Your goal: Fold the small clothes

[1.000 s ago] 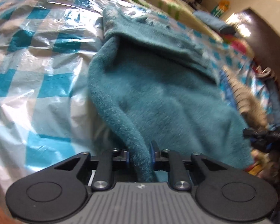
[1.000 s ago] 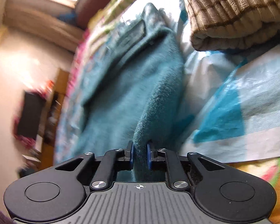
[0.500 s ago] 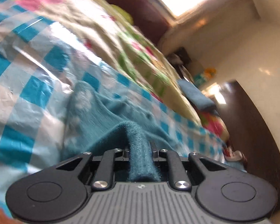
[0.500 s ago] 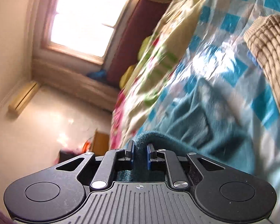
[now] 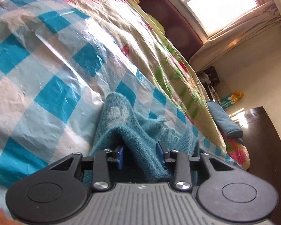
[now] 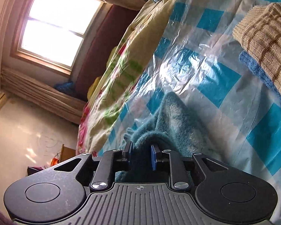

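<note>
Both your grippers have just been opening. Left gripper (image 5: pixel 140 154): jaws spread, teal garment (image 5: pixel 138 131) slack between them, right pad maybe brushing. Right gripper (image 6: pixel 140 156): parted, fabric fills the gap, pinch unclear. Garment is bunched on the checked sheet (image 5: pixel 46 60). It looks soft, fuzzy, light and floppy, so regrip at edges or corners.

We note a bright wood-framed window (image 6: pixel 56 30) with a gathered beige curtain (image 6: pixel 39 95) at its edge, pale cream walls (image 6: pixel 24 136), a maroon padded headboard (image 6: pixel 101 43), and a dark wooden cabinet (image 5: pixel 262 136) catching sunlight.
</note>
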Demonstrator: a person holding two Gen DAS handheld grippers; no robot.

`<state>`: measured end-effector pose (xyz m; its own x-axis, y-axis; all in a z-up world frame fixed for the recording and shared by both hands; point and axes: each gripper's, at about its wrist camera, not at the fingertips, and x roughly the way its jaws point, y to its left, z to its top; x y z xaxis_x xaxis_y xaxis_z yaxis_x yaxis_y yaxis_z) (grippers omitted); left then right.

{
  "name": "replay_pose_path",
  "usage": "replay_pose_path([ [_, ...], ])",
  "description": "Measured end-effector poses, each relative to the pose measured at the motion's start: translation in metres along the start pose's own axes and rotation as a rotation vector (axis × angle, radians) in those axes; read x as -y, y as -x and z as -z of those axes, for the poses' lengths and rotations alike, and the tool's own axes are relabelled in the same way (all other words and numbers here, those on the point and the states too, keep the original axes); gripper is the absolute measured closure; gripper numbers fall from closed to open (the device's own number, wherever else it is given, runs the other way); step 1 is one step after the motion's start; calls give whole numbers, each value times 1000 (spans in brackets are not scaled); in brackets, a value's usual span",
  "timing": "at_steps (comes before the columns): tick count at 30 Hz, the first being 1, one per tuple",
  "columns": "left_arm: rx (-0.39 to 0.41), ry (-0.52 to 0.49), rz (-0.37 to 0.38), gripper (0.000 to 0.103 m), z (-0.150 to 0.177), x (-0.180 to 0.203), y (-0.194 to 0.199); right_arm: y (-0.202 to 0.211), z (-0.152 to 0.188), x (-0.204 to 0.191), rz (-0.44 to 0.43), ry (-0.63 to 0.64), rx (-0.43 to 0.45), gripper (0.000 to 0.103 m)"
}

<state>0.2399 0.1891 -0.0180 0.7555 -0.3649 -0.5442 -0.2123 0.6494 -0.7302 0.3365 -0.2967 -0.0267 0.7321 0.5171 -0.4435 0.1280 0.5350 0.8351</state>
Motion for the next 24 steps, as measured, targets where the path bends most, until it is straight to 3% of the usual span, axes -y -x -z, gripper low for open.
replay_pose_path([
  [1,5,4,-5,64,-1,1,0,-1,-1,1,-13,-18,-6,76],
  [3,20,4,-18,64,-2,2,1,-2,-3,2,-52,-70,-4,59],
  [8,75,-12,-27,58,-4,6,11,10,-7,-7,-74,-19,29,56],
  [15,173,-46,-77,54,-14,6,34,9,5,-22,56,208,6,56],
  [20,136,-138,-157,45,-4,5,34,2,16,-34,147,383,8,54],
  [24,69,-167,-197,44,13,-2,19,-10,18,-38,230,512,19,53],
])
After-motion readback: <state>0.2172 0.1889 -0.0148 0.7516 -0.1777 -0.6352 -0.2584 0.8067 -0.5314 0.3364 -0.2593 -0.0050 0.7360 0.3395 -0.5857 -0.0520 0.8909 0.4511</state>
